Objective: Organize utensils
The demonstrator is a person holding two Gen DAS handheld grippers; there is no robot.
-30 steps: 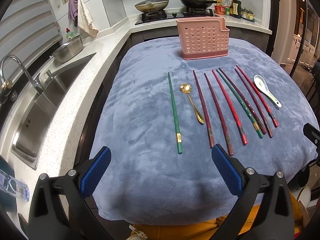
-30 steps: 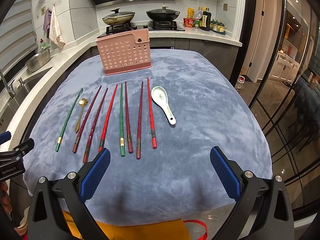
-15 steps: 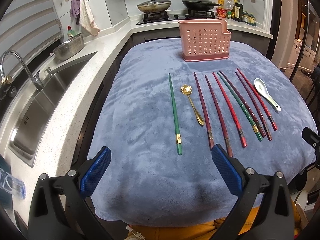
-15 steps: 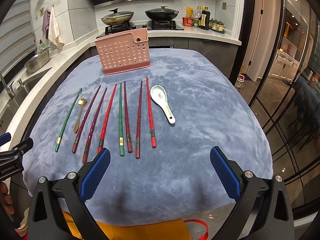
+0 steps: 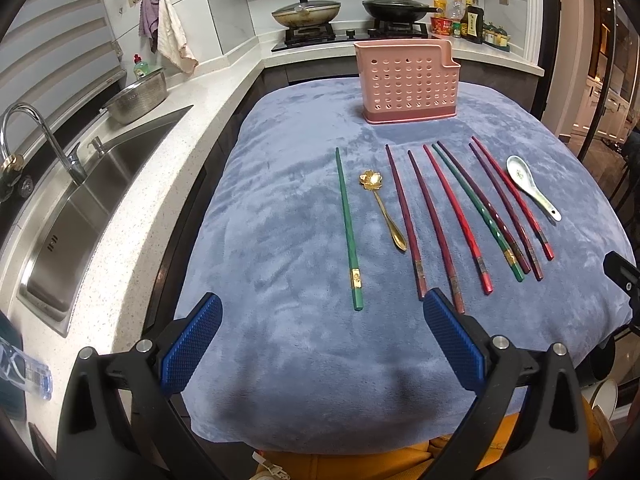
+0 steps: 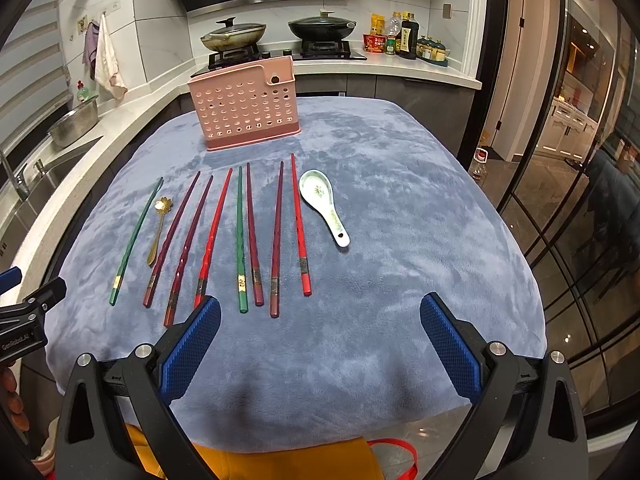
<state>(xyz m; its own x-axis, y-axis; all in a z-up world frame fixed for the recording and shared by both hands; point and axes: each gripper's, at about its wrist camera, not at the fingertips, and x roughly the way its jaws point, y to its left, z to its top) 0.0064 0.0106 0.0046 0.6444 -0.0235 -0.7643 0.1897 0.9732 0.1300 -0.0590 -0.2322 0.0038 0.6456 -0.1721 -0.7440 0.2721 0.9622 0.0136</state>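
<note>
Several red, maroon and green chopsticks lie in a row on the blue cloth [image 5: 280, 208]. A lone green chopstick [image 5: 348, 228] lies leftmost, with a gold flower spoon [image 5: 380, 204] beside it. A white ceramic spoon [image 5: 530, 186] lies at the right end; it also shows in the right wrist view [image 6: 322, 204]. A pink perforated utensil holder [image 5: 408, 82] stands upright at the back, also in the right wrist view [image 6: 246, 106]. My left gripper [image 5: 320, 344] is open and empty, near the front edge. My right gripper [image 6: 320, 344] is open and empty, in front of the chopstick ends.
A steel sink [image 5: 76, 216] with a tap lies along the counter to the left. A colander [image 5: 138, 96] sits behind it. Two pans [image 5: 306, 12] sit on the stove at the back. Glass doors [image 6: 580, 160] stand to the right.
Both grippers have moved slightly forward over the cloth toward the utensils. Nothing on the cloth has moved.
</note>
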